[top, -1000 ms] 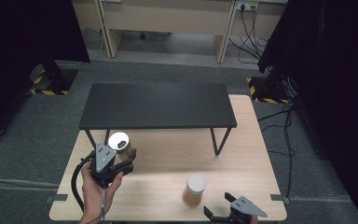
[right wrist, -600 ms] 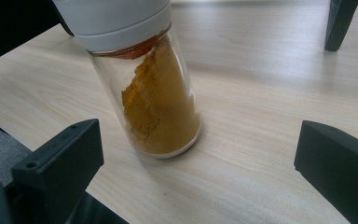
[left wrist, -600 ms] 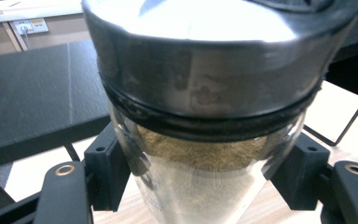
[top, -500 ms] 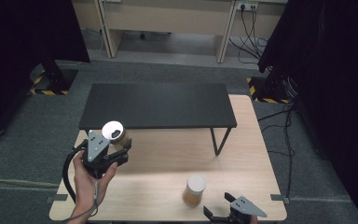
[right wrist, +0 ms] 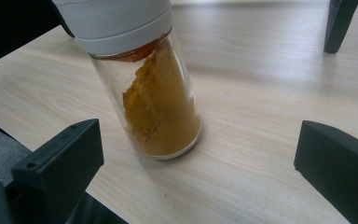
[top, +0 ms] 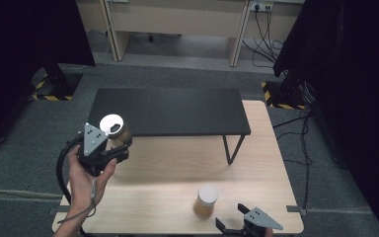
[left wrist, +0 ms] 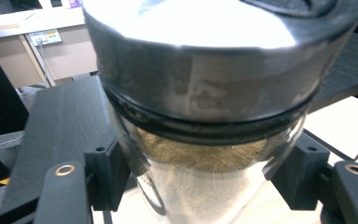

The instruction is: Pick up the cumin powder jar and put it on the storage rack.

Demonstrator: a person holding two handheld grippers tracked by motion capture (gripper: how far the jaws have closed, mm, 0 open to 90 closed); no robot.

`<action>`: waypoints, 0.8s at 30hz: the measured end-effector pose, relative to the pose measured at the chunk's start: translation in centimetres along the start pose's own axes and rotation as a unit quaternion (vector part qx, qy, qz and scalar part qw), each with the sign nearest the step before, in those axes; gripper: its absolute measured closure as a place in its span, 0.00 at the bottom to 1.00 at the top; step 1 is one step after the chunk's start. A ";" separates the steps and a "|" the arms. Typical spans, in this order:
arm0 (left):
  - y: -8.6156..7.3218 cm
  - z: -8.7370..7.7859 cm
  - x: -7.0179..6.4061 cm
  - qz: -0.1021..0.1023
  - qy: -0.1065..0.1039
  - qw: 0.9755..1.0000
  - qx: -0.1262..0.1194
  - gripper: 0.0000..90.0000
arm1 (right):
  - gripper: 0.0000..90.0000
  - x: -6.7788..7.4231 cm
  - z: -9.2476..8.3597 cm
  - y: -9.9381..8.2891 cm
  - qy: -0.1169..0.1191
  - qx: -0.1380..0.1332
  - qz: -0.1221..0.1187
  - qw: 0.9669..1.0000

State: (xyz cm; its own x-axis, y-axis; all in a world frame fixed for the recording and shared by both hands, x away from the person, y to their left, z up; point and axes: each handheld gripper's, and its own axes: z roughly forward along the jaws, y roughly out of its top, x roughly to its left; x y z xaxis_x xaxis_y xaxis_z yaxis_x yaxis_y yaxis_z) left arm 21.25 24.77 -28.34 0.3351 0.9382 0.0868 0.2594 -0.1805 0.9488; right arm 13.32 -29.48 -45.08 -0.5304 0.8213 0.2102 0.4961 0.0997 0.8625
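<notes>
The left gripper [top: 109, 148] is clamping a glass spice jar [top: 114, 129] with a silvery lid, its jaws pressing on both sides of the glass just under the lid; brownish powder is showing inside. The left hand [top: 86, 180] is holding it raised over the light wooden table's [top: 177, 168] left edge, near the black shelf [top: 168, 111]. The right gripper [top: 246, 228] is resting at the near edge, jaws standing apart, facing a white-lidded jar [top: 205, 201] of orange powder without touching it. No readable labels.
</notes>
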 end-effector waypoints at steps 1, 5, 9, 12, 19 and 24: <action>0.5 0.1 0.3 0.001 0.004 1.000 0.000 0.33 | 0.02 0.0 0.0 0.0 0.000 0.000 0.000 1.000; 1.3 0.5 0.9 0.000 0.009 1.000 -0.001 0.33 | 0.02 0.0 0.0 0.0 0.000 0.000 0.001 1.000; 2.1 1.1 1.4 0.003 0.018 1.000 0.004 0.33 | 0.02 0.0 0.0 0.0 0.000 0.000 0.001 1.000; 2.8 1.7 1.8 0.006 0.023 1.000 0.008 0.33 | 0.02 0.0 0.0 0.0 0.000 0.000 0.001 1.000; 3.8 2.8 2.5 0.008 0.029 0.999 0.015 0.33 | 0.02 0.0 -0.1 0.1 -0.002 0.000 0.001 1.000; 4.4 3.8 2.9 0.009 0.034 0.999 0.023 0.33 | 0.02 -0.1 -0.1 0.1 -0.004 0.000 0.003 1.000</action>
State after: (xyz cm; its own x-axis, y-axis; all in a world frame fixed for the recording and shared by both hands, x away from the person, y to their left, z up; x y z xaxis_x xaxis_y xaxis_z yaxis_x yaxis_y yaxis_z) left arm 26.83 25.60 -25.08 0.2776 0.9523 0.1264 0.2962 -0.2101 0.9317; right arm 13.34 -29.65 -44.96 -0.5219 0.8261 0.2125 0.4997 0.0941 0.8611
